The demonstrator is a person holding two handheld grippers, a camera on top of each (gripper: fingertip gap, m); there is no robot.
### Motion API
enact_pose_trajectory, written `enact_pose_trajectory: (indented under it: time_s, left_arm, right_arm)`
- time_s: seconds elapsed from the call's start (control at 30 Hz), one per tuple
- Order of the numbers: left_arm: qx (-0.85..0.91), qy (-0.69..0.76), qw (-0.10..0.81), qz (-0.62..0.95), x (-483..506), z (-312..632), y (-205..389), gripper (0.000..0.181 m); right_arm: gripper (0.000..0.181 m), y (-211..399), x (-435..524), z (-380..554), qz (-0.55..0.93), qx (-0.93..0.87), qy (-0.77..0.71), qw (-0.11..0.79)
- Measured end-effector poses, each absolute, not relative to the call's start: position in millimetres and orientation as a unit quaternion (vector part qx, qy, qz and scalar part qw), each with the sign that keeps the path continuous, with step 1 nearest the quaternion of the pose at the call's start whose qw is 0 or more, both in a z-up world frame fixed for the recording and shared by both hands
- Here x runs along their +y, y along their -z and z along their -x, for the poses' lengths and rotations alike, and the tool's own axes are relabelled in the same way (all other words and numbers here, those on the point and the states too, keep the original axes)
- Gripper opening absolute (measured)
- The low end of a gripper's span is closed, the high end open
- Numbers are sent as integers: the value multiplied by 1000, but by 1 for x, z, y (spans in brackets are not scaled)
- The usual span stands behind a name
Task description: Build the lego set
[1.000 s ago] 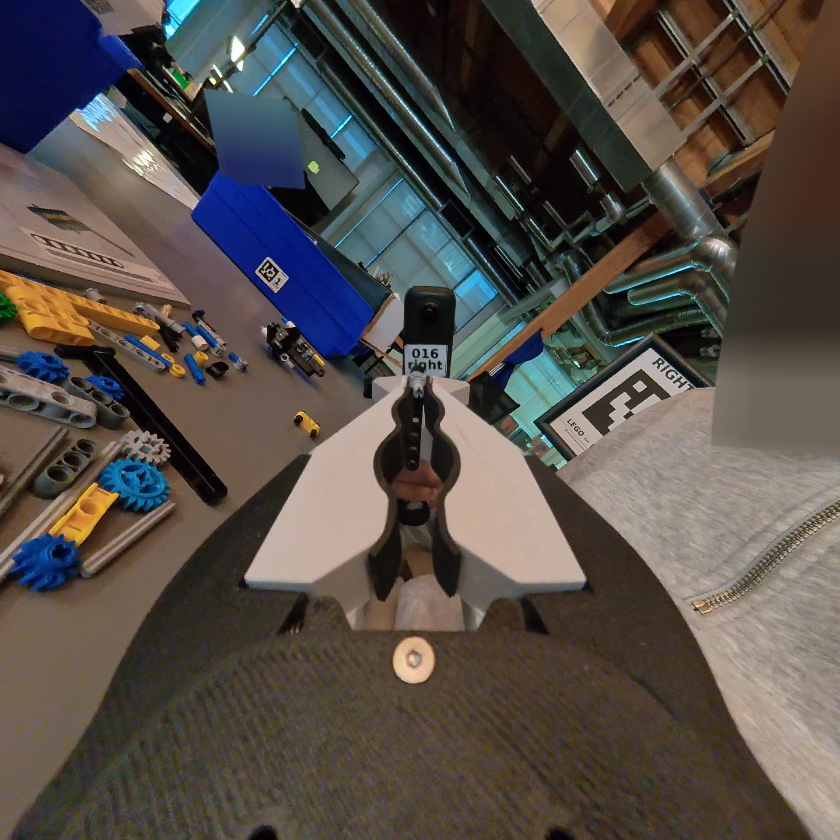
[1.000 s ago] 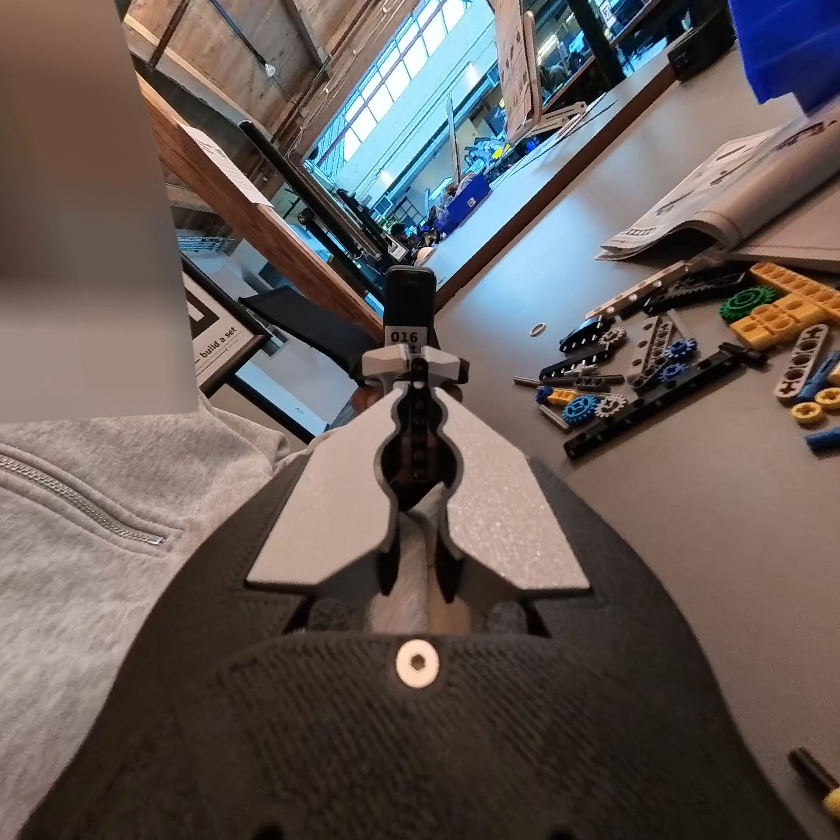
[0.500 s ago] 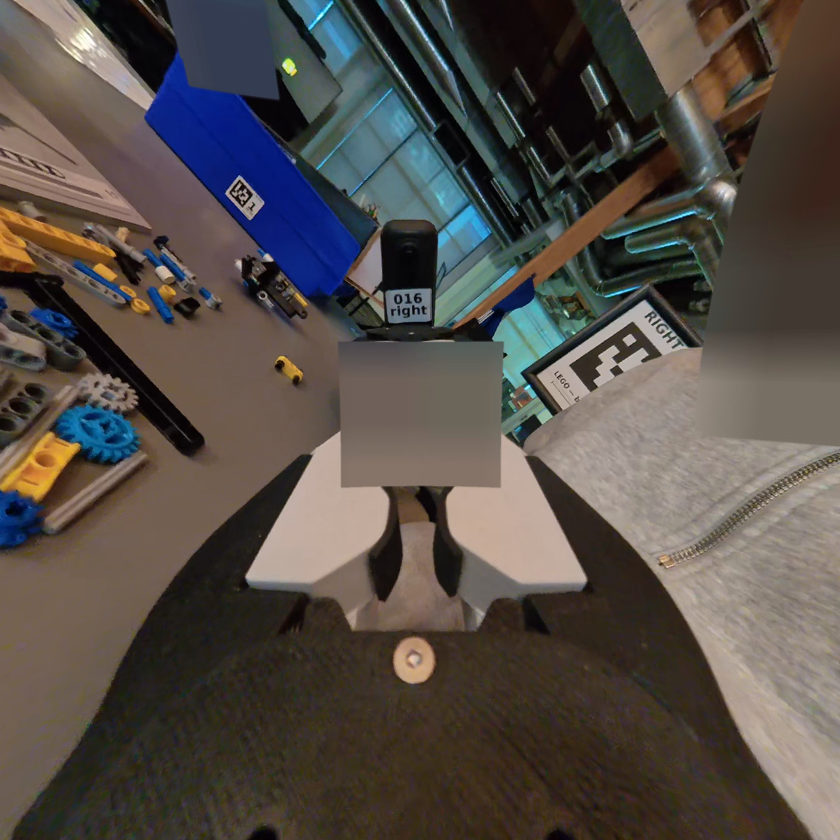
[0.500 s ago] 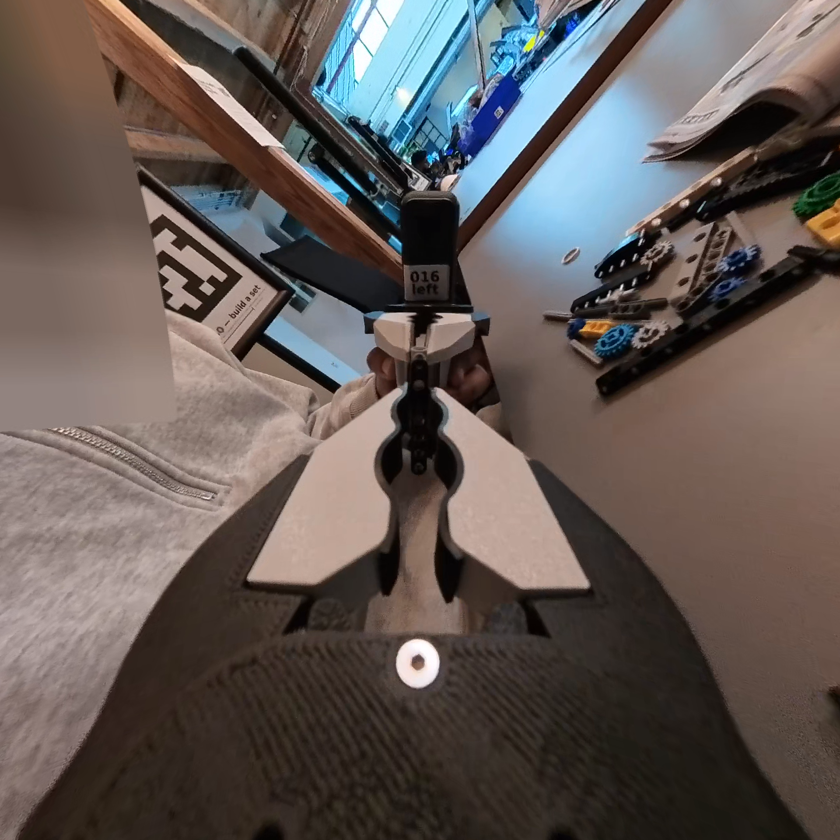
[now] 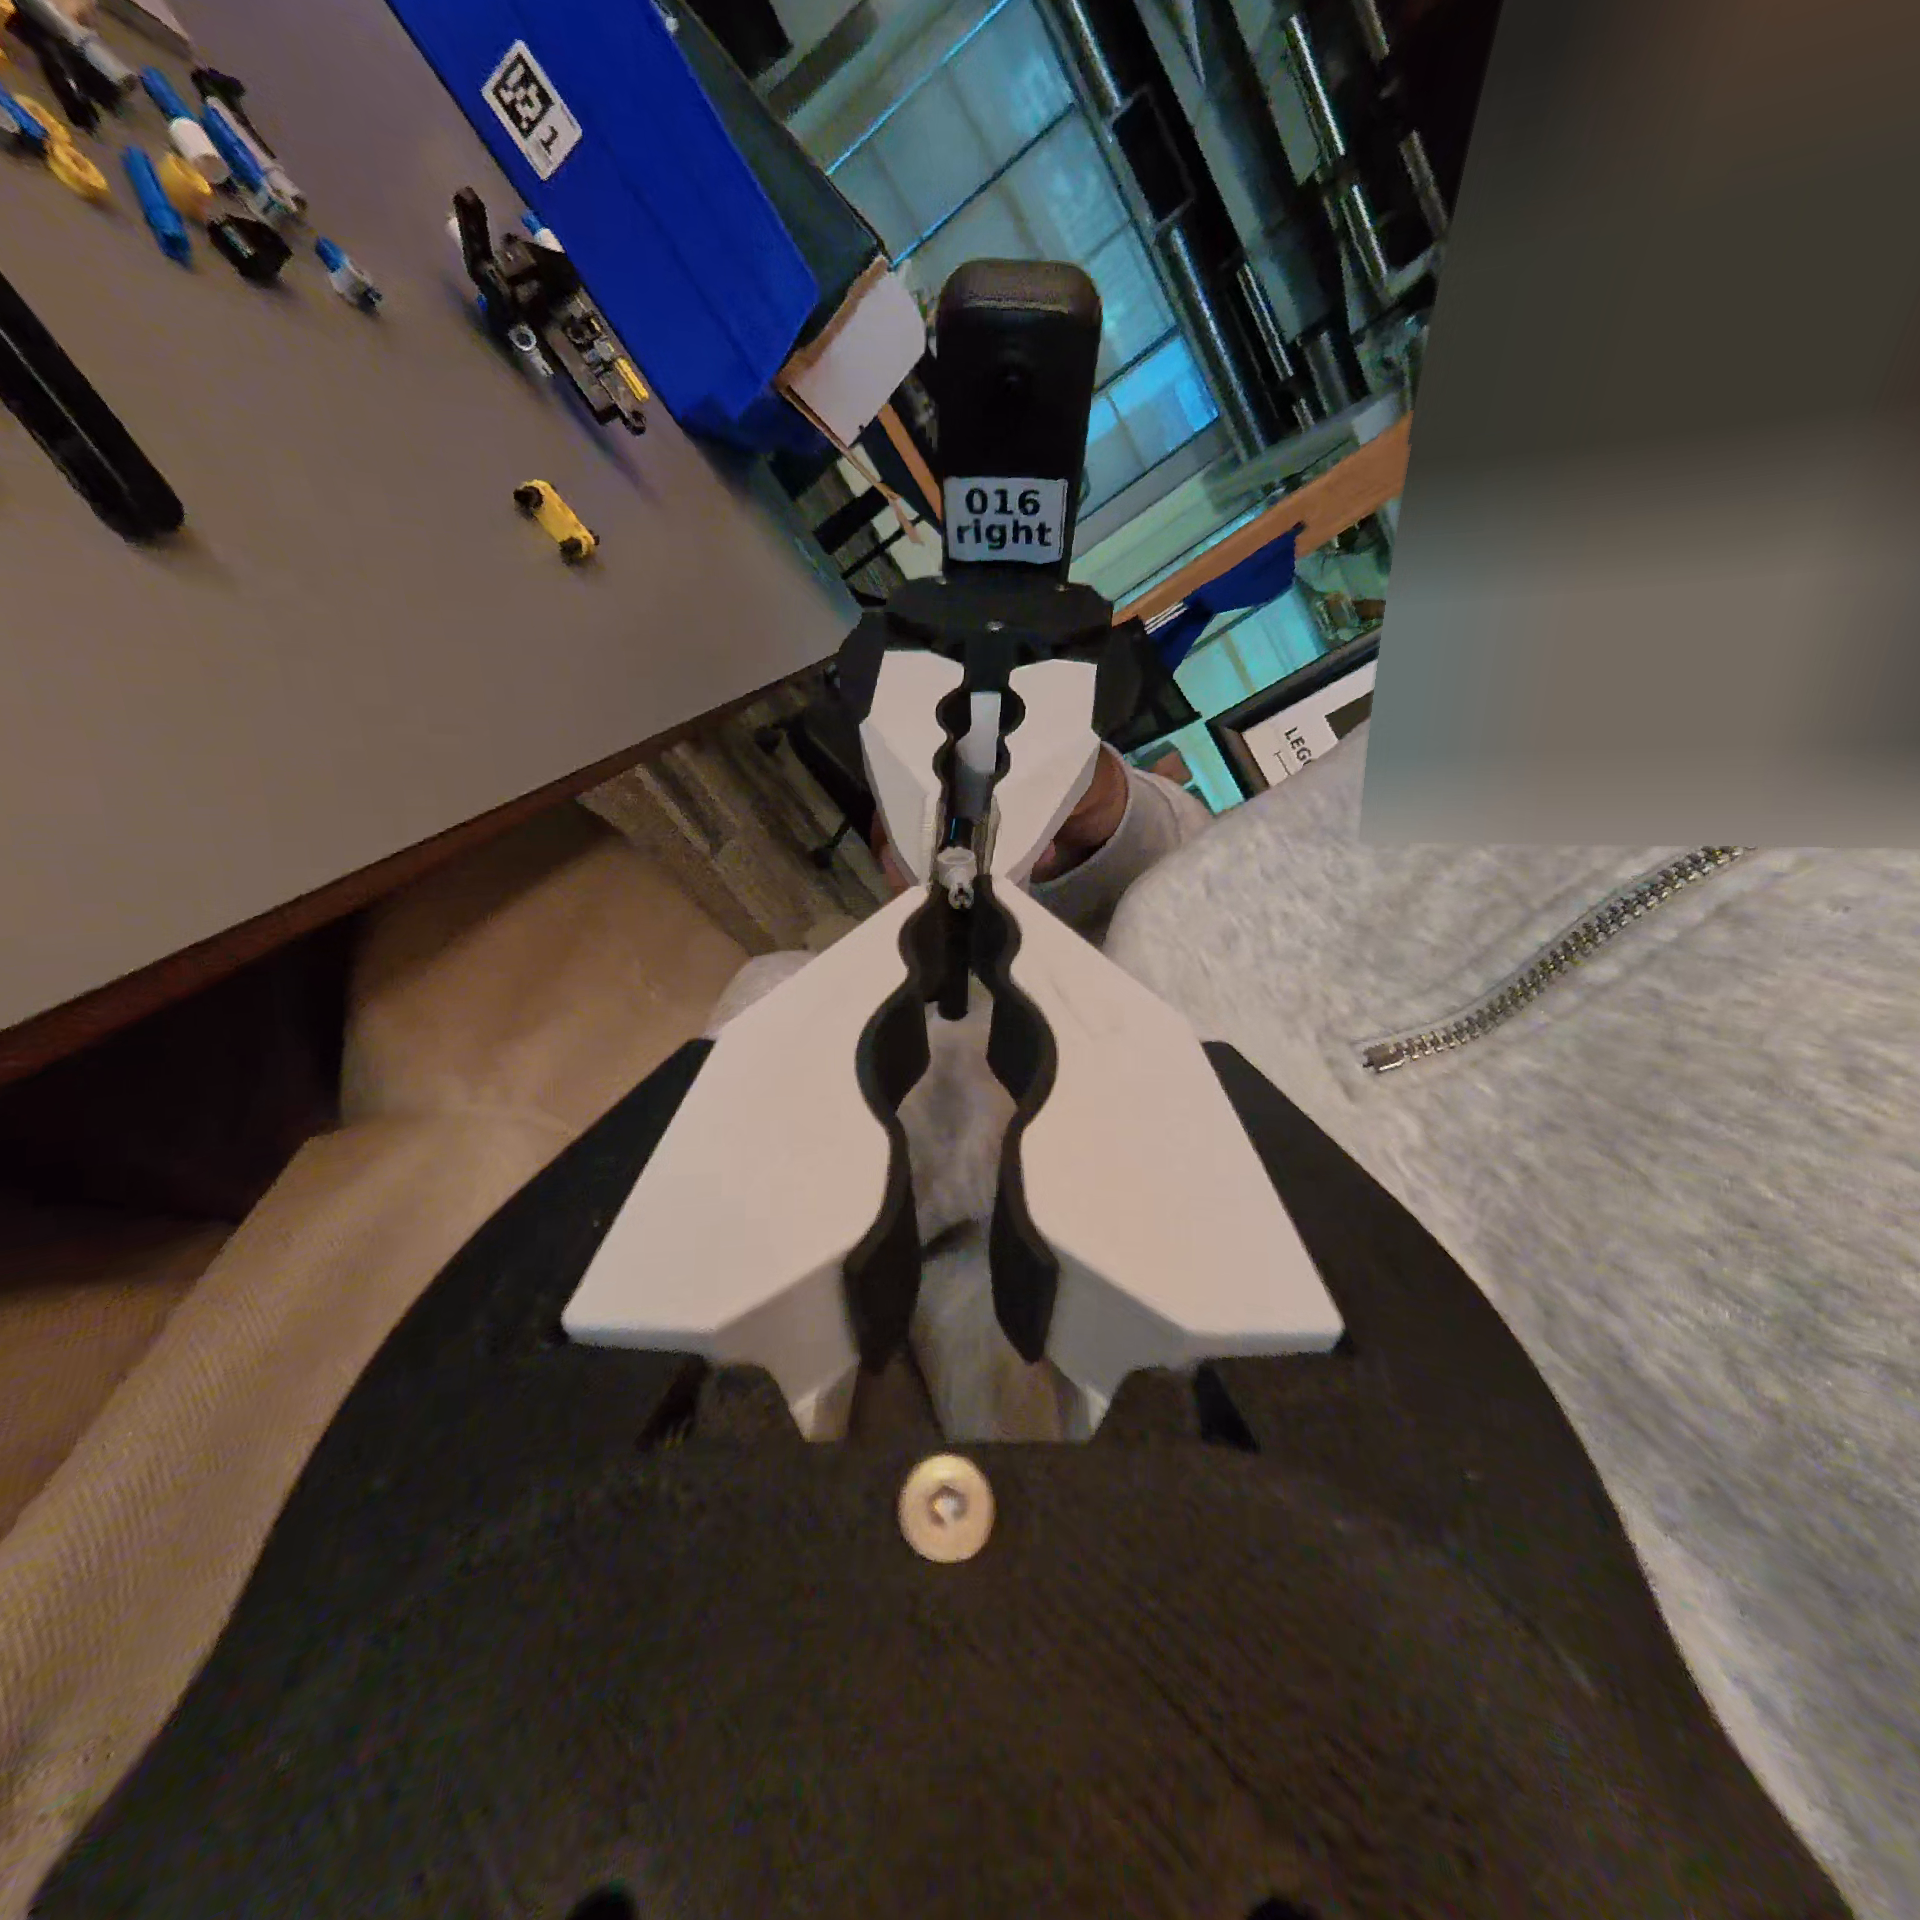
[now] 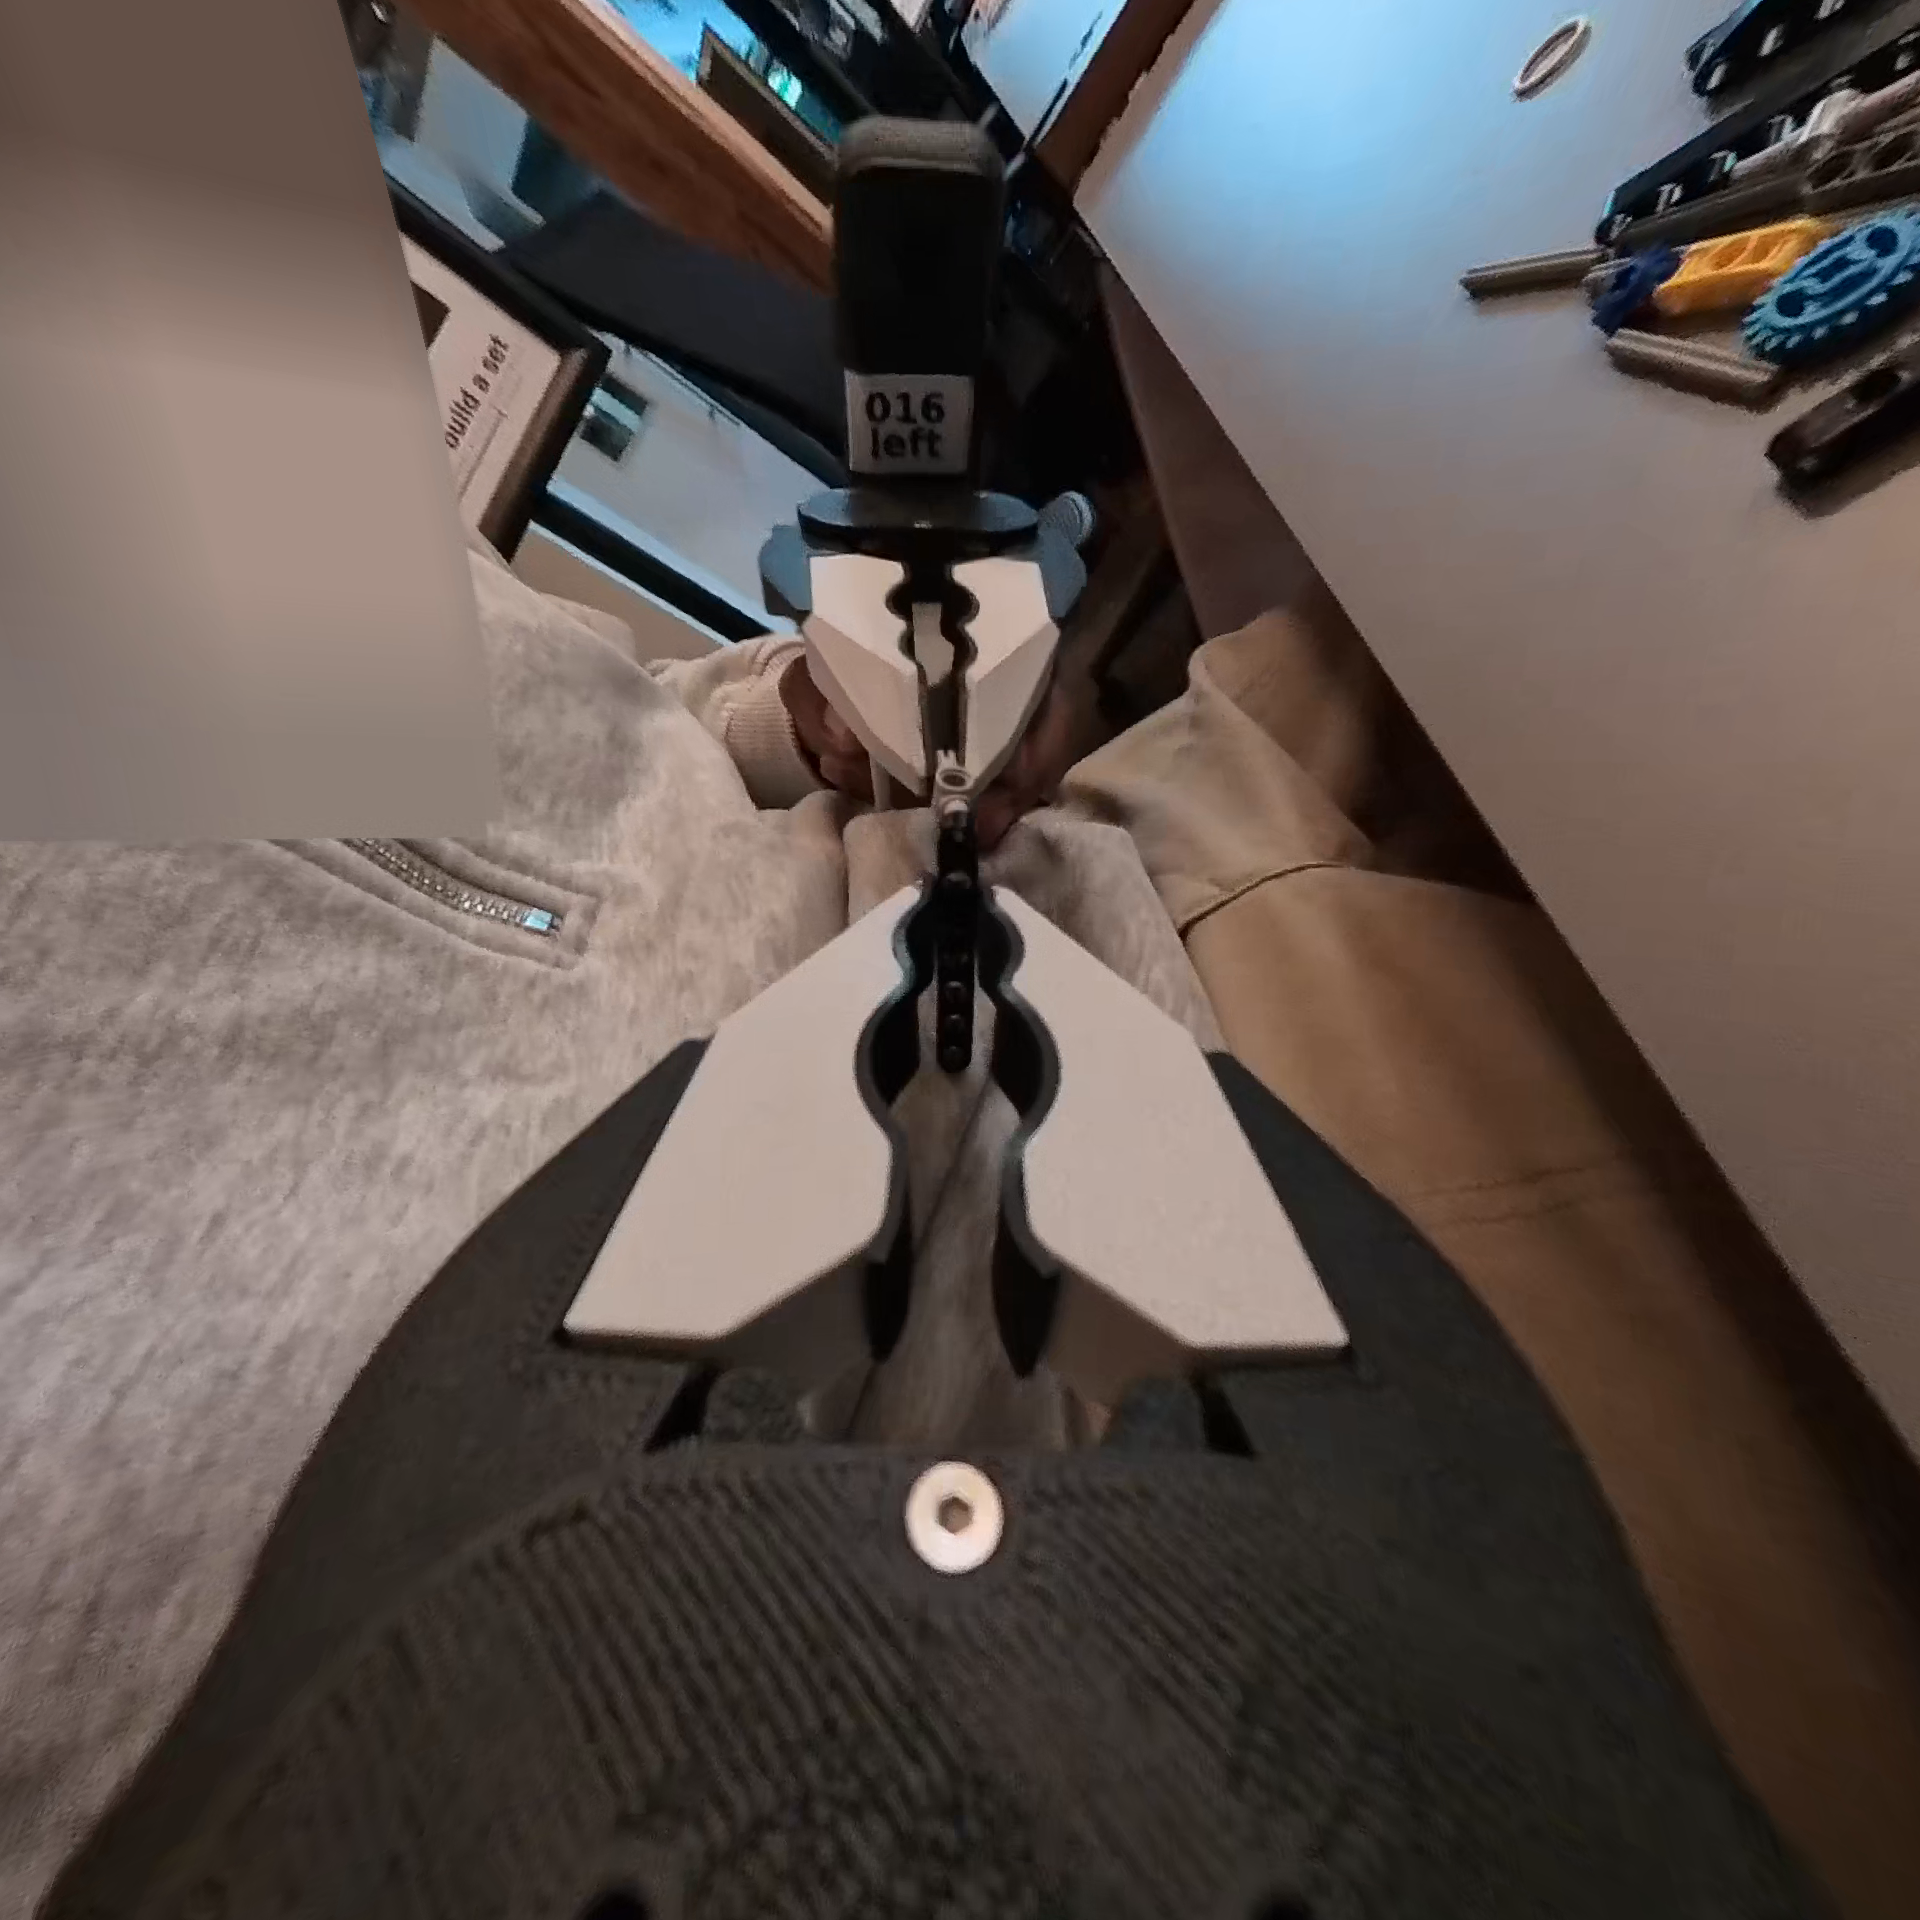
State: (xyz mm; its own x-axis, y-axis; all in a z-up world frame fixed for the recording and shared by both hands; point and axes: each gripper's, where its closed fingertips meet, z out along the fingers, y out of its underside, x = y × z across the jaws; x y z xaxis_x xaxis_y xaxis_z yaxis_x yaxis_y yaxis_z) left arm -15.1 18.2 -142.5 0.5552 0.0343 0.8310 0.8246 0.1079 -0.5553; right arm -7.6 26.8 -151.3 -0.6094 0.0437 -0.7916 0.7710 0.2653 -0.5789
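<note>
In the left wrist view my left gripper [image 5: 956,906] is shut on a thin black piece [image 5: 954,982] with a light grey connector [image 5: 956,868] at its tips. My right gripper [image 5: 966,826] faces it tip to tip. In the right wrist view my right gripper [image 6: 954,896] is shut on a black beam with holes [image 6: 954,987]. The beam reaches forward to the grey connector [image 6: 951,781] at the tips of the left gripper [image 6: 940,771]. Both grippers are held below the table edge, over the person's lap. I cannot tell how the pieces join.
The grey table [image 5: 312,644] rises at the left with a blue bin [image 5: 665,208], a small black assembly [image 5: 551,312] and a yellow piece [image 5: 556,520]. Blue gears [image 6: 1839,291] and beams lie on the table [image 6: 1455,416] at the right. A grey zip sweater [image 5: 1558,1195] and tan trousers [image 6: 1455,1039] are close by. Both grippers' tips are close together, under 4 cm apart. The small black assembly [image 5: 551,312] is about 30 cm from both grippers' fingertips.
Both grippers have dropped from above the table to below its edge, over the lap. They have drawn a little apart, and the black beam and grey connector now show between them.
</note>
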Motion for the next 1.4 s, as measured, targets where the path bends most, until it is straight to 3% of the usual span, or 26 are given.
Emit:
enact_pose_trajectory:
  time_s: [0.43, 0.63, 1.4]
  left_arm:
    - [-357, 324, 655, 582, 17, 13, 145, 2]
    - [-352, 327, 653, 585, 18, 14, 145, 2]
    - [-343, 322, 649, 598, 18, 14, 144, 2]
  right_arm:
    - [5, 154, 23, 3, -262, 729, 515, 369]
    - [5, 155, 22, 4, -249, 742, 526, 331]
    - [5, 150, 21, 5, -241, 727, 542, 345]
